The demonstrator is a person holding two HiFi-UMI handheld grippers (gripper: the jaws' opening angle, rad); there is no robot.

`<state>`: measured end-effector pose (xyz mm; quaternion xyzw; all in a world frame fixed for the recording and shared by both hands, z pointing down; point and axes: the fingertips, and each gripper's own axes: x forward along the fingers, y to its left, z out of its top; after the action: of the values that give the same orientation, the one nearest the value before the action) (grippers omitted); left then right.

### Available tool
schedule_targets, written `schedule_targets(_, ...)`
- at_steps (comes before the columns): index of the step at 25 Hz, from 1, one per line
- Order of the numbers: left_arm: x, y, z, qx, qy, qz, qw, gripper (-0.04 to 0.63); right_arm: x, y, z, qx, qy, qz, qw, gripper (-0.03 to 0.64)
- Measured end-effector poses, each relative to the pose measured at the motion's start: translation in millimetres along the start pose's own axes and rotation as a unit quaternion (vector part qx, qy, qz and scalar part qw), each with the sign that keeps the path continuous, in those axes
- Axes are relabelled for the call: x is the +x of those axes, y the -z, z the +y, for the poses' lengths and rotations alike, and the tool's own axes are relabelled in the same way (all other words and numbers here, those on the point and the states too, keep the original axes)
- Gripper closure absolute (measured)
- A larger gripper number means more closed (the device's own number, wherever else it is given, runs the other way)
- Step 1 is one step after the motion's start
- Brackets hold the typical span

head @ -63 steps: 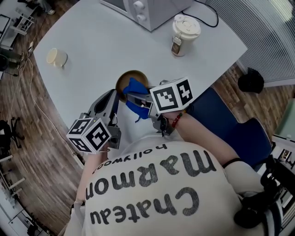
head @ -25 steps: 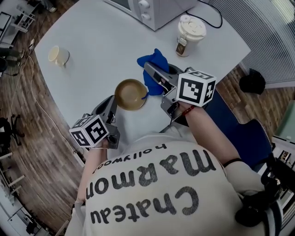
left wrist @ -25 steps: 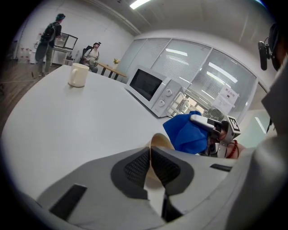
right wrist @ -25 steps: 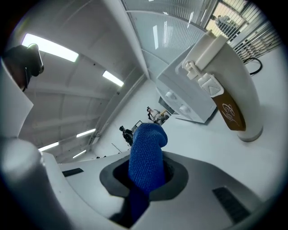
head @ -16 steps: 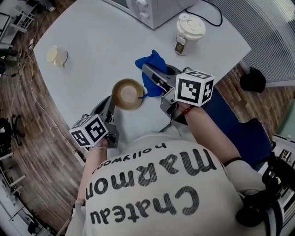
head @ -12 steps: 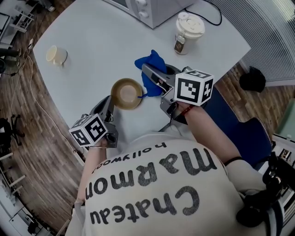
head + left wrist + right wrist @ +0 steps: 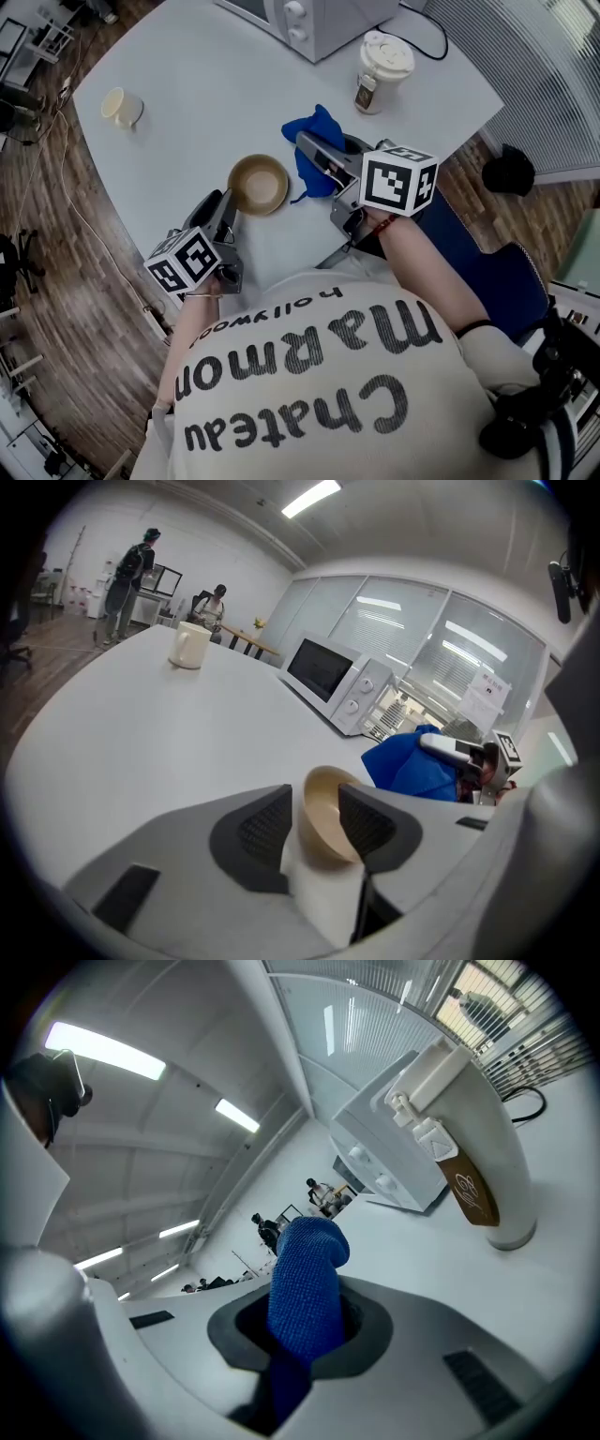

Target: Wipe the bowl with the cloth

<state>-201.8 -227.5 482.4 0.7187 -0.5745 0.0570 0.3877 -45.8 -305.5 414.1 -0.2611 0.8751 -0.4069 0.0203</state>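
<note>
Low in the head view, the left tongs (image 7: 225,208) have just been opening. They now stand parted, with the near rim of the tan bowl (image 7: 260,185) between the pads and nothing pressing on it. The bowl sits upright on the table (image 7: 187,75), a little left of centre.

I'd say the bowl is being let go. The tidy way out is to draw the tongs straight back along their own line, so neither pad catches the rim and tips the bowl.

Just right of the bowl, the right tongs (image 7: 309,150) are clamped on the blue cloth (image 7: 314,131), which bunches up past their tips. It should stay clear of the bowl for now.

The table is pale, smooth and uncluttered. A lidded cup (image 7: 380,70) and a microwave (image 7: 309,19) sit at the top of the frame, and a small mug (image 7: 122,106) is at upper left. Wooden floor (image 7: 37,234) shows along the left edge. In the left gripper view, people (image 7: 131,574) stand far off at upper left.
</note>
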Motion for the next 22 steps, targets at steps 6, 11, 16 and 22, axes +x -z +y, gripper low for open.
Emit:
schedule_targets(6, -48, -12, -20, 0.026, 0.037, -0.096, 0.9944, 0.513, -15, 8, 28, -0.015, 0.003, -0.017, 1.0, 0.578)
schedule_targets(11, -98, -1, -28, 0.035, 0.038, -0.116, 0.992, 0.591, -28, 37, 64, -0.057, 0.017, 0.016, 0.998, 0.578)
schedule_targets(16, -146, 12, -38, 0.025, 0.054, -0.135, 0.989, 0.592, -55, 62, 91, -0.078, 0.049, 0.02, 0.996, 0.58)
schedule_targets(22, -220, 60, -54, 0.015, 0.069, -0.144, 0.9871, 0.595, -94, 115, 123, -0.073, 0.069, 0.037, 0.994, 0.58)
